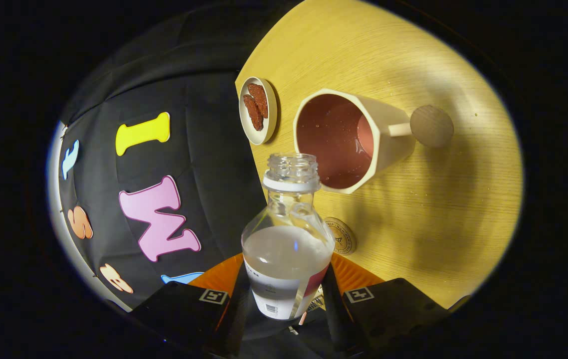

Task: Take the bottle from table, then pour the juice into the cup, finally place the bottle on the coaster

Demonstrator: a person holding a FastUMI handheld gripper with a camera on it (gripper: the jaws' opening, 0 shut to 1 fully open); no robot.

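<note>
Tool (287, 299) pinching bottle (287, 249) at its labelled lower body, one finger pressed on each side. Bottle uncapped, clear, part filled with cloudy pale liquid; neck and open mouth pointing away from the fingers, toward the cup. View rolled, so bench and bottle seen at a slant.

Cup (358, 142) just beyond the bottle mouth, cream outside with faceted walls, reddish inside, a shallow pool of liquid and droplets on the inner wall. Short stem on its far side ending in a round wooden knob (431, 125).

Small pale dish (258, 109) beside the cup, near the bench edge, with two reddish-brown pieces (256, 105) lying in it.

Coaster (343, 235): round, tan, printed ring of text too small to read, lying flat on the bench close behind the bottle's shoulder, partly hidden by it.

Bench (438, 224): light yellow wood with fine straight grain, curved edge running past the dish and down behind the bottle. A few tiny specks scattered on the wood near the cup. Broad soft shadow across the grain between cup and fingers; brighter patch toward the far end.

Black cloth wall (204, 129) beyond the bench edge, creased in soft folds, dim overall, with a pale strip at its far margin.
</note>
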